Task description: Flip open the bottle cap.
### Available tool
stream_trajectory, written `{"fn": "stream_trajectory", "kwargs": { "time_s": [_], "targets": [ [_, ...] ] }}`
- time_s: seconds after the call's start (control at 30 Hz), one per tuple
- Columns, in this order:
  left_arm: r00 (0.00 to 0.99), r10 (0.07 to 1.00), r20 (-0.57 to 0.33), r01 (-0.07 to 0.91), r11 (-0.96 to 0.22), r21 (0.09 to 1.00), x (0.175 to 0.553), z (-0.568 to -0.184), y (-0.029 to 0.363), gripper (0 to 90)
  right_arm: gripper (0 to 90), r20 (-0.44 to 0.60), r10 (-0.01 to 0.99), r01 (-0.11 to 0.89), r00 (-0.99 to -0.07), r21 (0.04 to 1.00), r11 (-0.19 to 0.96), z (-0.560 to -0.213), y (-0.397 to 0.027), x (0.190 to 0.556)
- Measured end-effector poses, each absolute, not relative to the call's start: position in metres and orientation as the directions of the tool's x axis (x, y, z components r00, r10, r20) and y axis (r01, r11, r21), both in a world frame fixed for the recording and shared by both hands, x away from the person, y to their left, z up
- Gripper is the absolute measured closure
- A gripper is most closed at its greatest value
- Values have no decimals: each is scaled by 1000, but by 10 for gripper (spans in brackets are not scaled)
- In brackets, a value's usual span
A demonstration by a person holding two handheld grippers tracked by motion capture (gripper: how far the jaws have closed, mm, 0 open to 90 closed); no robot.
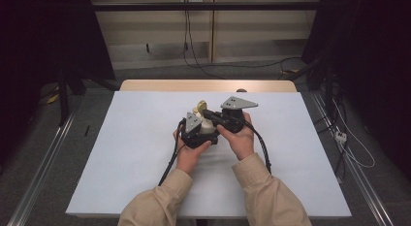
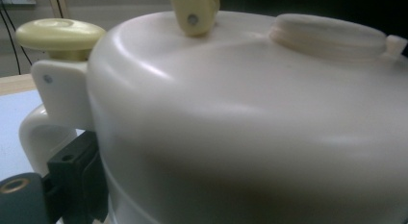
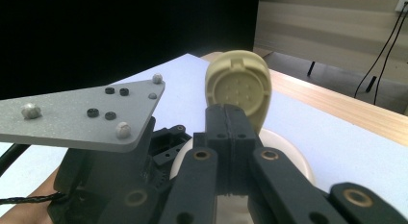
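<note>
white sheet is covering the table (image 1: 145, 153); mid-table, the left gripper (image 1: 194, 134) is clamping the cream pot (image 2: 250, 128), the right gripper (image 3: 231, 132) pressing shut under its flipped lid (image 3: 238, 87). steady the pot, push gently.

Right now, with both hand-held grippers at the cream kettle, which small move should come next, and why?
Probably ease the right hand-held gripper back from the flip lid. Its jaws are shut just under the lid, which already stands upright and open over the cream kettle. The left hand-held gripper sits close against the kettle's side by the handle, seemingly steadying it.
</note>
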State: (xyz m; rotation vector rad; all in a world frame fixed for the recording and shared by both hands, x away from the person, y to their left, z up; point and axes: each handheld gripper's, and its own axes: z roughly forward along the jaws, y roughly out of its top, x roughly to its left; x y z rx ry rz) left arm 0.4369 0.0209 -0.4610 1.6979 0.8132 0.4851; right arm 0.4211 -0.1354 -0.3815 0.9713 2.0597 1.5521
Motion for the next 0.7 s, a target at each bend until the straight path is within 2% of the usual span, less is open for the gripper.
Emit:
{"fn": "stream_trajectory", "kwargs": {
  "time_s": [0.37,0.47,0.7],
  "targets": [
    [676,730,-100,270,-119,956,437,-461,21,56,895,103,722,299,-684,942,149,-383,-137,423],
    [680,727,-99,270,-122,955,437,-461,22,55,862,95,727,292,-680,945,149,-383,-140,423],
    [687,721,-92,277,-142,950,436,-459,23,52,705,83,730,280,-678,948,153,-383,-144,422]
  ]
}}
